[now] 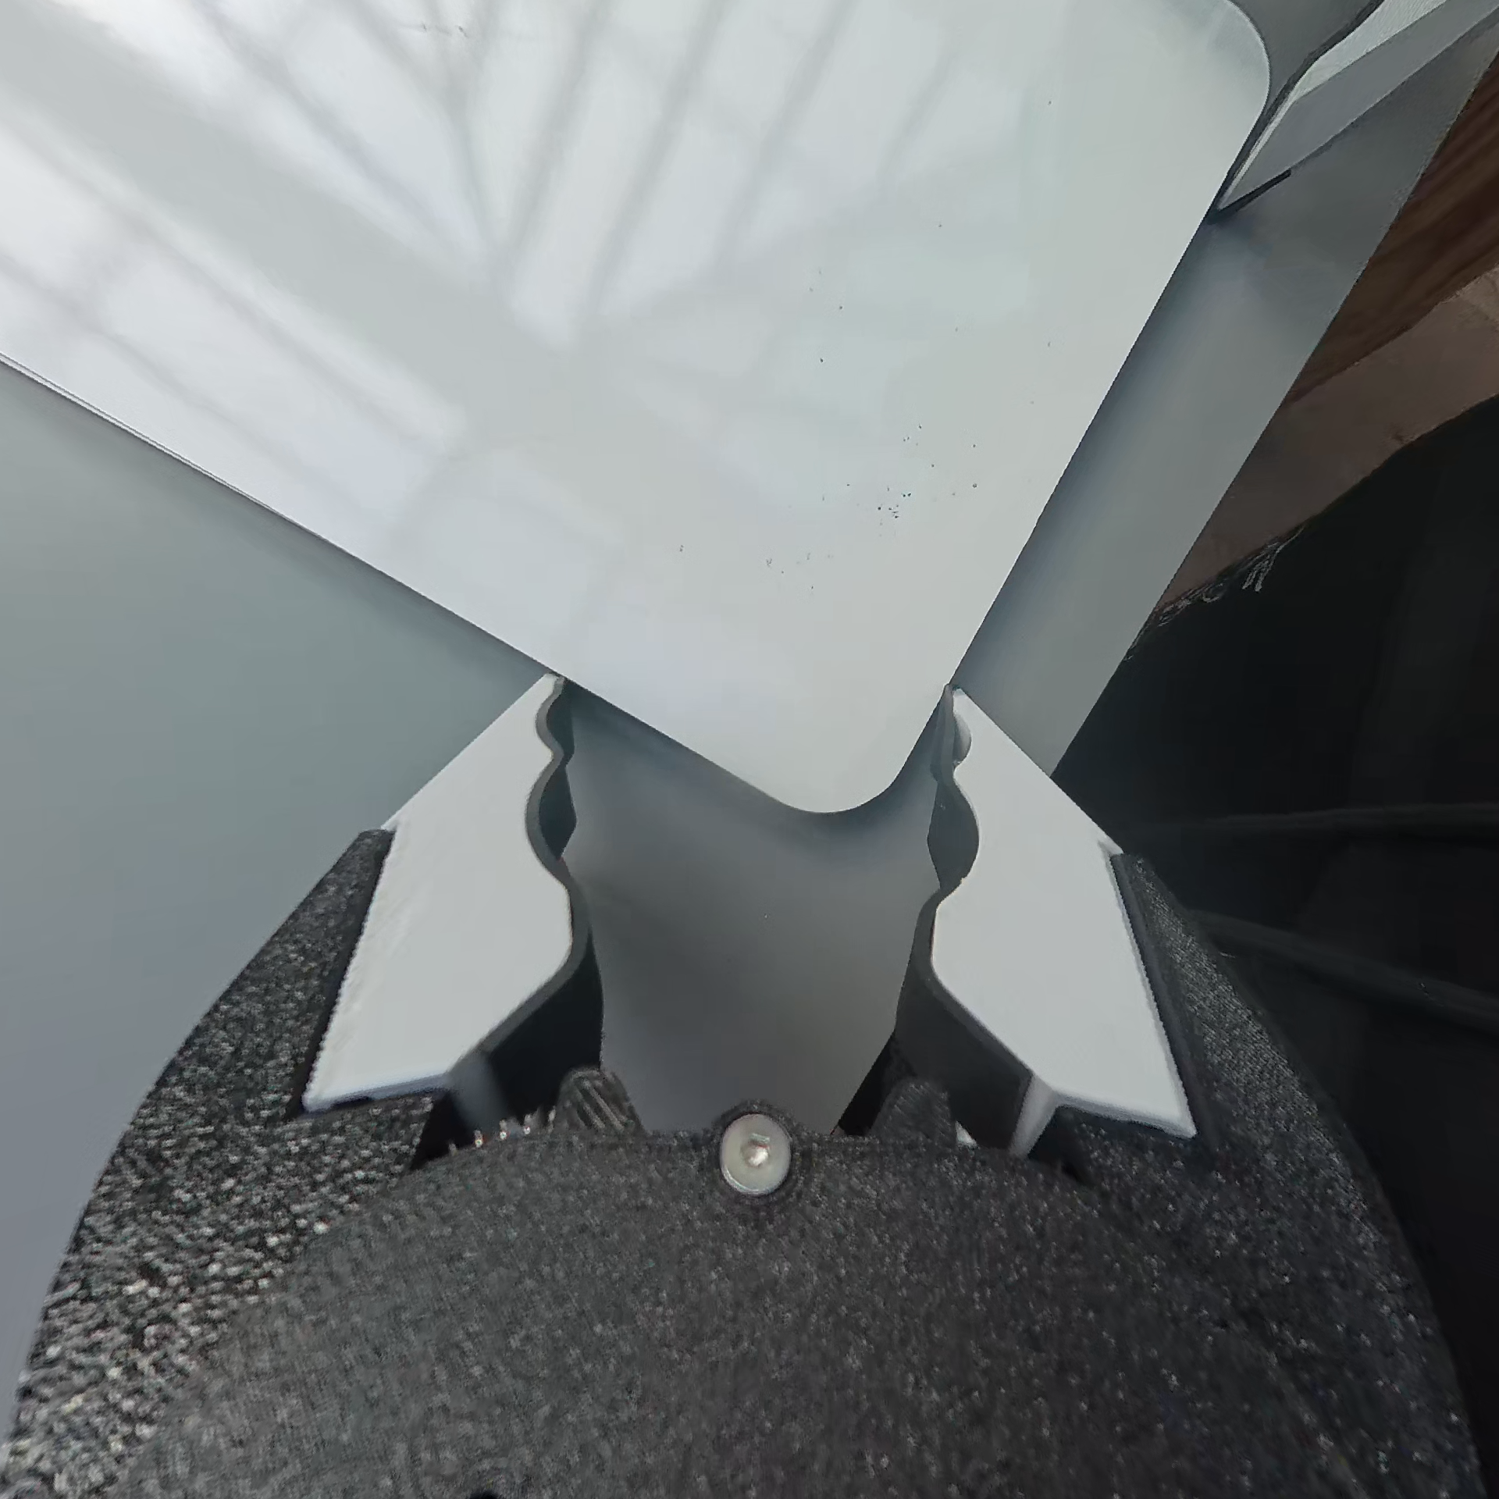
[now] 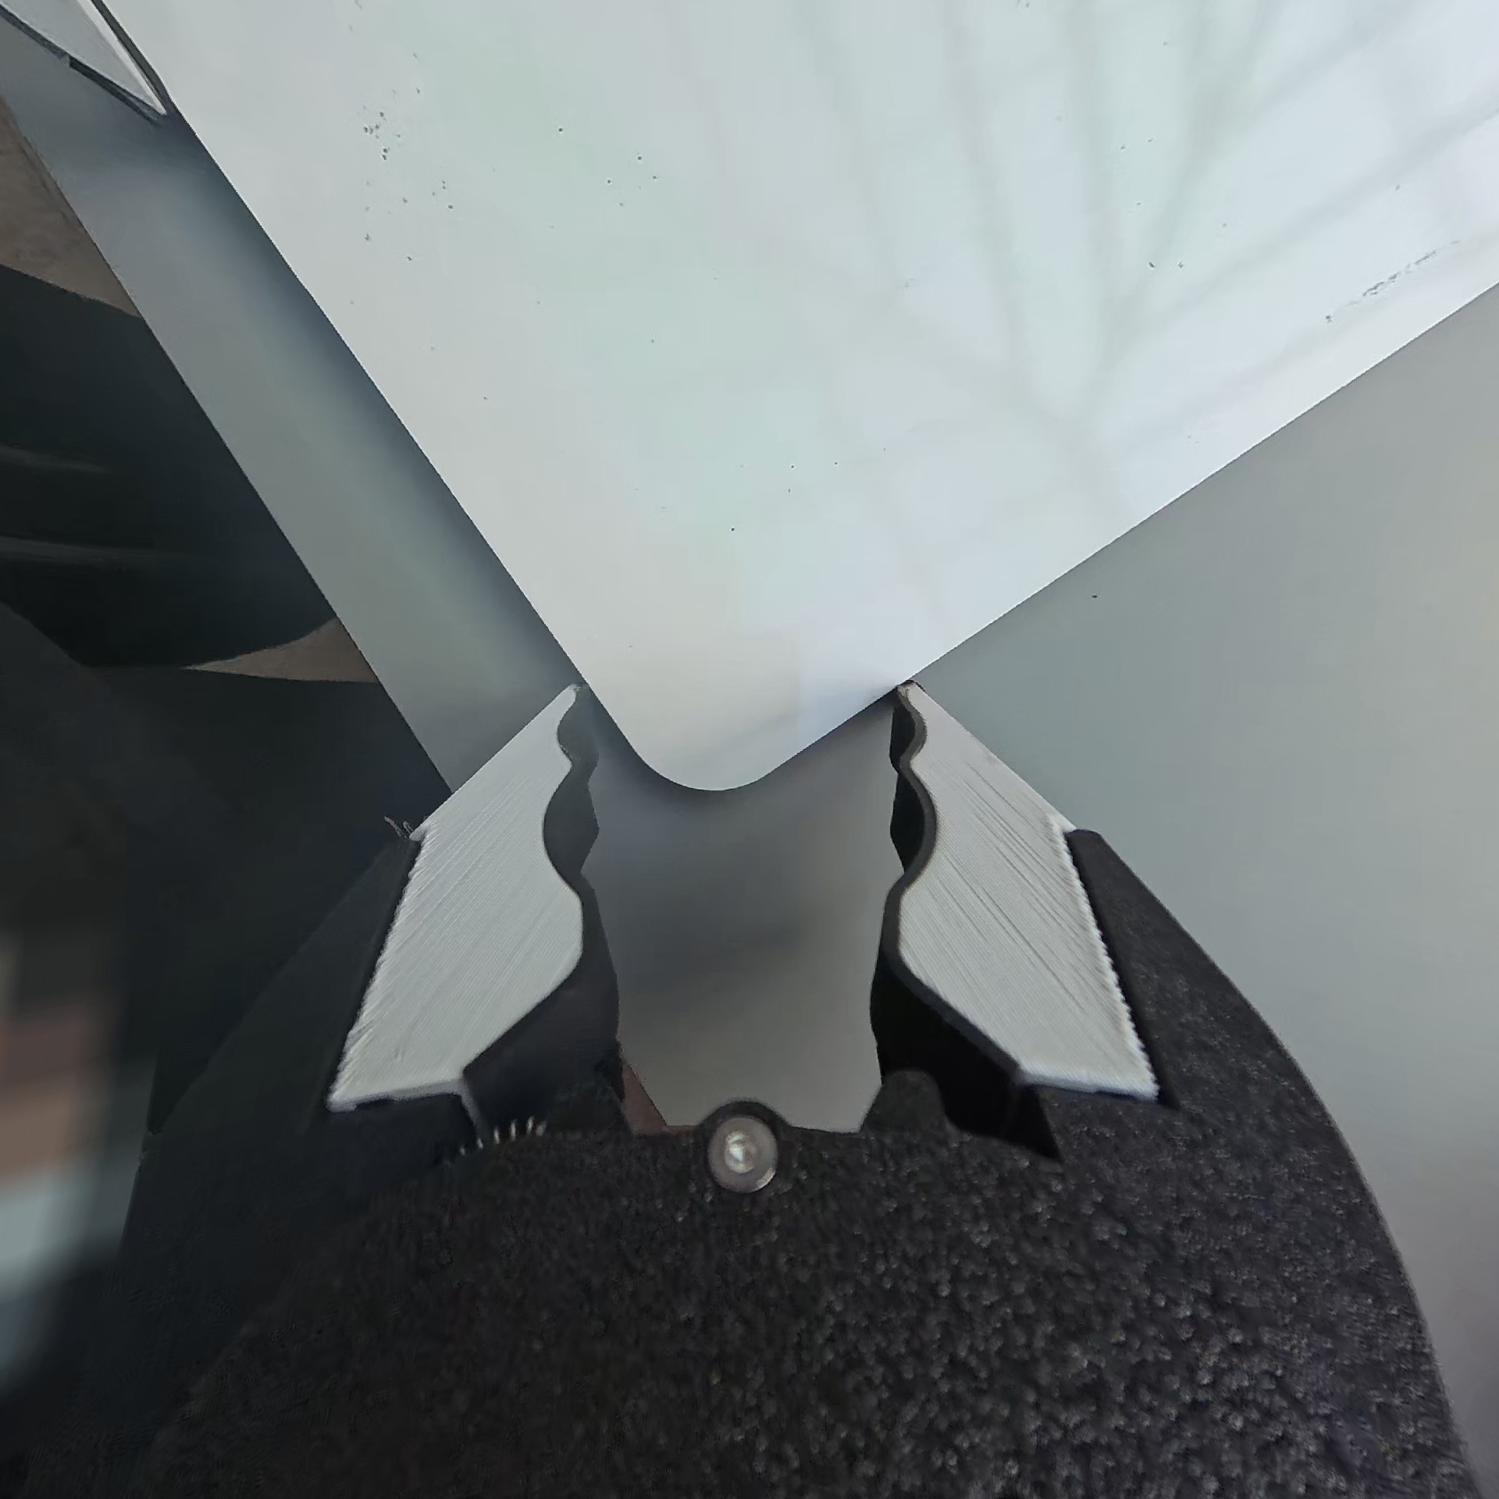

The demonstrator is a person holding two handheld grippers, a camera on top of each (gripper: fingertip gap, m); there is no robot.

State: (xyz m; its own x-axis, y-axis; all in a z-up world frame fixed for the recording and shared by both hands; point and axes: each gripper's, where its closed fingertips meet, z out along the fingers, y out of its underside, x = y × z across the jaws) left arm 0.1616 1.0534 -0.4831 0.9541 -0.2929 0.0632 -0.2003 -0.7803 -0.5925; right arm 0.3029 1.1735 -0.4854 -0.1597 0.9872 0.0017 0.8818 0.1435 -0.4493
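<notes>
A large white glossy sheet with rounded corners lies flat on a grey table. My left gripper is open, and one rounded corner of the sheet lies between its white fingers. In the right wrist view the same kind of white sheet lies on the grey table. My right gripper is open, with another rounded corner between its white fingers. Neither gripper holds anything. Small dark specks dot the sheet near both corners.
The table's edge runs close along the right in the left wrist view, with brown floor and dark things beyond. A white flat object lies at the far right corner. In the right wrist view the table's edge runs along the left.
</notes>
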